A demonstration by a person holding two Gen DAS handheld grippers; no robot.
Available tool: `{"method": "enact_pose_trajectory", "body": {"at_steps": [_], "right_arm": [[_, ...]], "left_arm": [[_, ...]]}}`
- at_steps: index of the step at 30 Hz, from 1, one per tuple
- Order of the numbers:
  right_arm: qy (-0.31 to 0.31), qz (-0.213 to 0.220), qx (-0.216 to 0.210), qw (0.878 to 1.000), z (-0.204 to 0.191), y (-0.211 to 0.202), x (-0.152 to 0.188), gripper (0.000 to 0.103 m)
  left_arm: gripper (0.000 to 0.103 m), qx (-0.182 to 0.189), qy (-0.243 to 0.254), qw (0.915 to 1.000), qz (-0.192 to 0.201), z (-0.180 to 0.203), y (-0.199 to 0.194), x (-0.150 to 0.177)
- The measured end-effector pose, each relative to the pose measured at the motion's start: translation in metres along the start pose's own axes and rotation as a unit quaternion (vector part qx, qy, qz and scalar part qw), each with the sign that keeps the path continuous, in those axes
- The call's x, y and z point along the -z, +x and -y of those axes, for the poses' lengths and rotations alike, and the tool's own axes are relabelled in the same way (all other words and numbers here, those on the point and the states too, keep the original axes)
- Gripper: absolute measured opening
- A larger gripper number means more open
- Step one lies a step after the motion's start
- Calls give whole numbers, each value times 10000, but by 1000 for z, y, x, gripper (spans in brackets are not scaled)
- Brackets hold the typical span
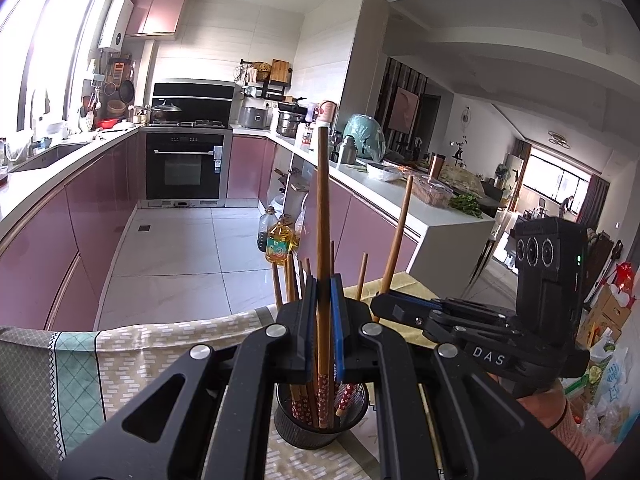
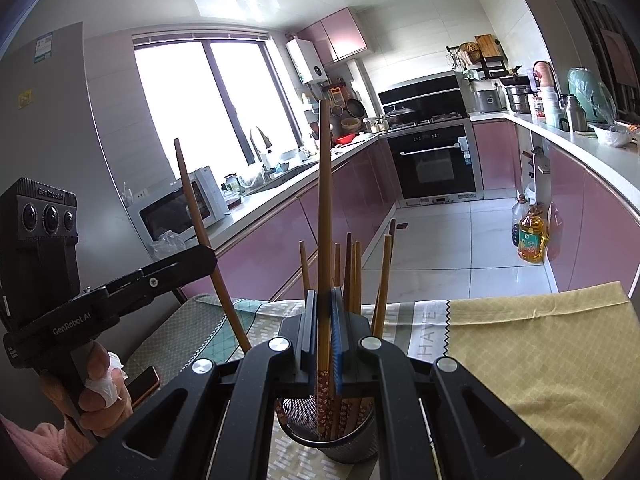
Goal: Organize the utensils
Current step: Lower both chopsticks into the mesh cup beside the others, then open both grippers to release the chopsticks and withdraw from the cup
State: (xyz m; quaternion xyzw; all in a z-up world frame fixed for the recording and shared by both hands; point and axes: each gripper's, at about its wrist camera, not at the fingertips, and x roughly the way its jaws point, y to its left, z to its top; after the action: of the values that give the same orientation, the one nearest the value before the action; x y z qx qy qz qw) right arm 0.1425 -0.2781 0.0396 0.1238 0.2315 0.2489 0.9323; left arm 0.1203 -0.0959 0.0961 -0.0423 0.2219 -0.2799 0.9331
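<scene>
Place: my home kitchen, open to a living room at my 2 o'clock.
Cooking: built-in oven (image 1: 184, 166) at 12 o'clock, gas hob with a wok (image 1: 166, 111) above it.
Storage: pink cabinets (image 2: 344, 36) along both sides.
Washing: sink (image 1: 52, 152) under the window (image 2: 208, 96) at 10 o'clock.
Extras: microwave (image 2: 172, 210), oil bottle (image 1: 279, 244) on the tiled floor.

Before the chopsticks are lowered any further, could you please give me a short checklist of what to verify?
1. Left tool shut on a long brown wooden chopstick: ok.
2. Right tool shut on its own brown wooden chopstick: ok.
3. Black mesh holder upright on the patterned tablecloth: ok.
4. Both held chopsticks near vertical, patterned ends at the holder's mouth: ok.
5. Room left among the chopsticks already inside: cannot tell.
6. The two tools apart from each other: ok.
</scene>
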Motion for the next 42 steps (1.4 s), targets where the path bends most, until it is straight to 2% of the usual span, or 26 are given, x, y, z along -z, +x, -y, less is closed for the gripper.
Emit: {"method": "enact_pose_trajectory", "body": {"at_steps": [30, 42], "right_arm": [[-62, -183, 131, 9997, -1, 11, 15, 5], [-119, -394, 192, 9990, -2, 24, 28, 5]], "left_arm": [[8, -142, 127, 9985, -511, -4, 32, 28], [8, -223, 143, 9960, -848, -7, 57, 43]]}}
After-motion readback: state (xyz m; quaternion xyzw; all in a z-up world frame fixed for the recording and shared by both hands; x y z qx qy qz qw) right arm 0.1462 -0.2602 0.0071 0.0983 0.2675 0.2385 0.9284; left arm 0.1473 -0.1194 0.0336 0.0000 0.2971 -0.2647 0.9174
